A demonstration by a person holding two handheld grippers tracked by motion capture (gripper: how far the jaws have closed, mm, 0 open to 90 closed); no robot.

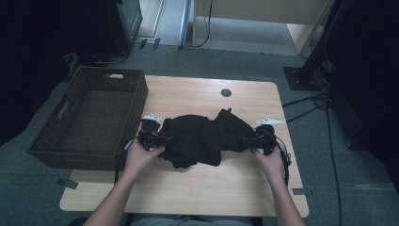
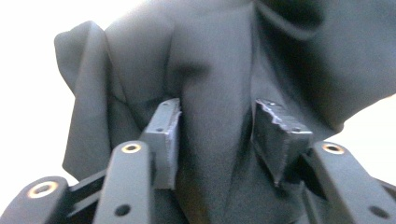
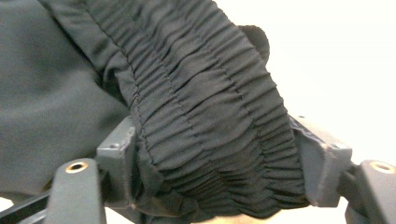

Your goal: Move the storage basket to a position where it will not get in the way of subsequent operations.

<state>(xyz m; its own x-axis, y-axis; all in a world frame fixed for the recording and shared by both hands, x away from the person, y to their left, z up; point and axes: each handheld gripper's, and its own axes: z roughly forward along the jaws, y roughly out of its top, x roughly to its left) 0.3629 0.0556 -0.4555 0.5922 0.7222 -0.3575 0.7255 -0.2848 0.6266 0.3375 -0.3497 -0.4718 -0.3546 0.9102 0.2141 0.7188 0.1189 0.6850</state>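
A black garment (image 1: 202, 136) lies crumpled in the middle of the wooden table (image 1: 188, 188). My left gripper (image 1: 165, 140) reaches into its left edge. In the left gripper view the jaws (image 2: 219, 121) stand apart with a loose fold of the smooth black cloth (image 2: 215, 70) between the pads, not pinched. My right gripper (image 1: 245, 140) reaches into the garment's right edge. In the right gripper view its jaws (image 3: 217, 154) stand wide, and the ribbed elastic waistband (image 3: 205, 102) lies bunched across the gap between them. A hand holds each gripper.
A dark wicker basket (image 1: 134, 106) stands on the table's left end, close beside the left gripper. A round cable hole (image 1: 226, 92) sits in the tabletop behind the garment. Bare wood runs along the near edge. Cables lie on the floor at right.
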